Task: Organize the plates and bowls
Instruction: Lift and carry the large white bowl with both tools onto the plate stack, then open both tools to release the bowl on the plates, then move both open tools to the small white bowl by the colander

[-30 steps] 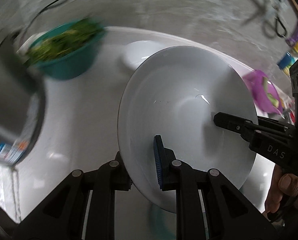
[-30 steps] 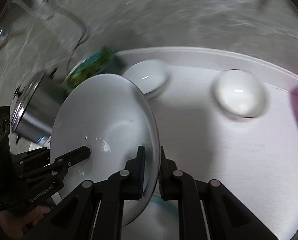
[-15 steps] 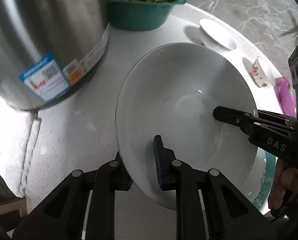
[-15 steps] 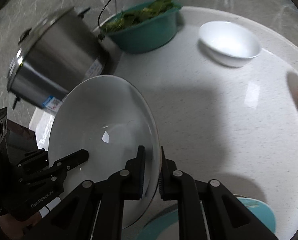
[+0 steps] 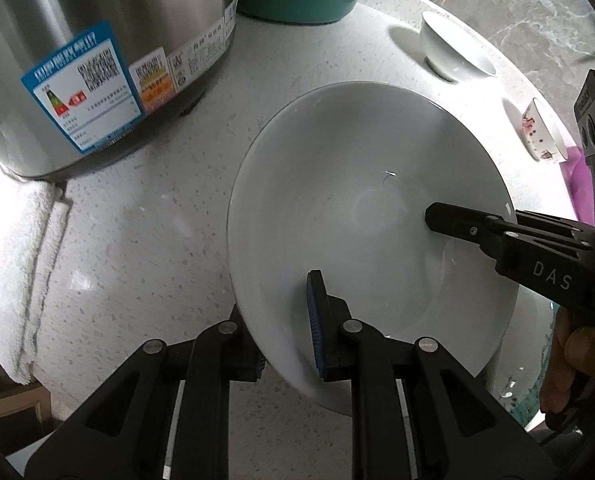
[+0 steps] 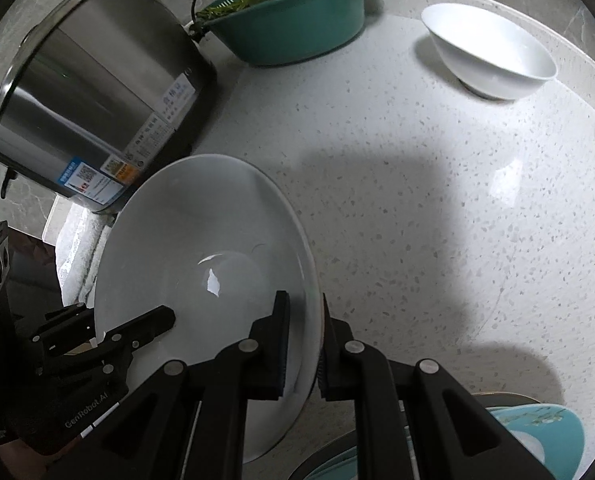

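Your left gripper [image 5: 287,330] and right gripper [image 6: 303,350] each clamp the large white bowl's [image 5: 361,216] rim; lower evenly, clear of the steel pot [image 5: 97,52] upper left.

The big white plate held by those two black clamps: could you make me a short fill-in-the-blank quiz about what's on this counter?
1. The large white plate is gripped on its rim by ____ grippers at once.
2. The teal basin holds leafy ____.
3. The steel pot stands beside the ____ basin.
4. The small white bowl sits upright and looks ____.

Missing words: two; greens; teal; empty
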Motion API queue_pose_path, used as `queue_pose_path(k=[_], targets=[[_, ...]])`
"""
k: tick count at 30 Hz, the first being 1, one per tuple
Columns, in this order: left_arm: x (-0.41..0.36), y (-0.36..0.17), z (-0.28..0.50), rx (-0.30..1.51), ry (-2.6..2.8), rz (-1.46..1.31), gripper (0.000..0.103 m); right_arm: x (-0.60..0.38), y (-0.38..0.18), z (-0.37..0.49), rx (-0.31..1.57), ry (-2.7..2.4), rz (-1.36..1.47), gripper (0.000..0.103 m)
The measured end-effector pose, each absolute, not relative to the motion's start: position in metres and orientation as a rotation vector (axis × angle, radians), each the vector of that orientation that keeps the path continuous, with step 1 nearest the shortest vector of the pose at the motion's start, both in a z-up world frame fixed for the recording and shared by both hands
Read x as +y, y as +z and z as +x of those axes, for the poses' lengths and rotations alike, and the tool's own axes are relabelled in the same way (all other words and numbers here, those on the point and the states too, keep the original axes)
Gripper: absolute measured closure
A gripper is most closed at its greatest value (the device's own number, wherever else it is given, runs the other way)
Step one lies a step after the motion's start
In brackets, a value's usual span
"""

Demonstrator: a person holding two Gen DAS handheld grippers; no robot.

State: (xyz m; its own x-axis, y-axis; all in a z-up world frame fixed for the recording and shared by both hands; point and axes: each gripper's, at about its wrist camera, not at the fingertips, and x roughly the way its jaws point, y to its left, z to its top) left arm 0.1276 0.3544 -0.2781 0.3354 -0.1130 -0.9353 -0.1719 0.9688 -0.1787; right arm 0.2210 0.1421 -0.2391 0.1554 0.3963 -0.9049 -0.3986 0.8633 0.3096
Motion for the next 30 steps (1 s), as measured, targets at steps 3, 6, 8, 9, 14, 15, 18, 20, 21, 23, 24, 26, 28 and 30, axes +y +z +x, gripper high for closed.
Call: queue_pose_path(k=[3, 6, 8, 9, 14, 15, 18, 20, 21, 23, 24, 26, 28, 30], targets=[[0.348, -0.285, 0.133, 1.236, 0.042, -0.264, 0.087, 0.141, -0.244, 0.221, 1.299, 0.565, -0.002, 0.09], [0.345, -0.285, 0.137, 1.223, 0.049, -0.255, 0.087, 0.141, -0.247, 0.221, 1.295, 0.57, 0.003, 0.09], [0.345, -0.285, 0.138, 1.221, 0.052, -0.251, 0.087, 0.141, -0.248, 0.221, 1.292, 0.572, 0.005, 0.09], [0.345, -0.284, 0.139, 1.218, 0.055, -0.25, 0.087, 0.142, -0.249, 0.222, 1.291, 0.573, 0.005, 0.09], [0.345, -0.284, 0.145, 1.198, 0.058, -0.265, 0.077, 0.145, -0.25, 0.224, 1.287, 0.589, 0.006, 0.086], [0.346, -0.283, 0.145, 1.188, 0.063, -0.266, 0.055, 0.145, -0.249, 0.224, 1.286, 0.591, 0.006, 0.085], [0.35, -0.272, 0.138, 1.145, 0.077, -0.277, 0.019, 0.141, -0.242, 0.225, 1.254, 0.593, 0.024, 0.05], [0.352, -0.26, 0.135, 1.13, 0.079, -0.278, 0.016, 0.136, -0.231, 0.224, 1.221, 0.596, 0.042, 0.043], [0.353, -0.253, 0.133, 1.124, 0.081, -0.284, 0.008, 0.133, -0.226, 0.224, 1.207, 0.597, 0.044, 0.039], [0.354, -0.234, 0.132, 1.088, 0.071, -0.297, 0.0, 0.12, -0.212, 0.222, 1.177, 0.584, 0.067, 0.033], [0.354, -0.228, 0.132, 1.077, 0.065, -0.298, 0.0, 0.11, -0.205, 0.222, 1.162, 0.579, 0.091, 0.029], [0.349, -0.212, 0.139, 1.054, 0.04, -0.298, 0.0, 0.088, -0.192, 0.222, 1.132, 0.559, 0.136, 0.024], [0.339, -0.197, 0.152, 1.035, -0.008, -0.293, 0.0, 0.058, -0.179, 0.223, 1.097, 0.529, 0.19, 0.019], [0.323, -0.18, 0.166, 0.986, -0.063, -0.271, 0.0, 0.031, -0.17, 0.226, 1.074, 0.487, 0.236, 0.018]])
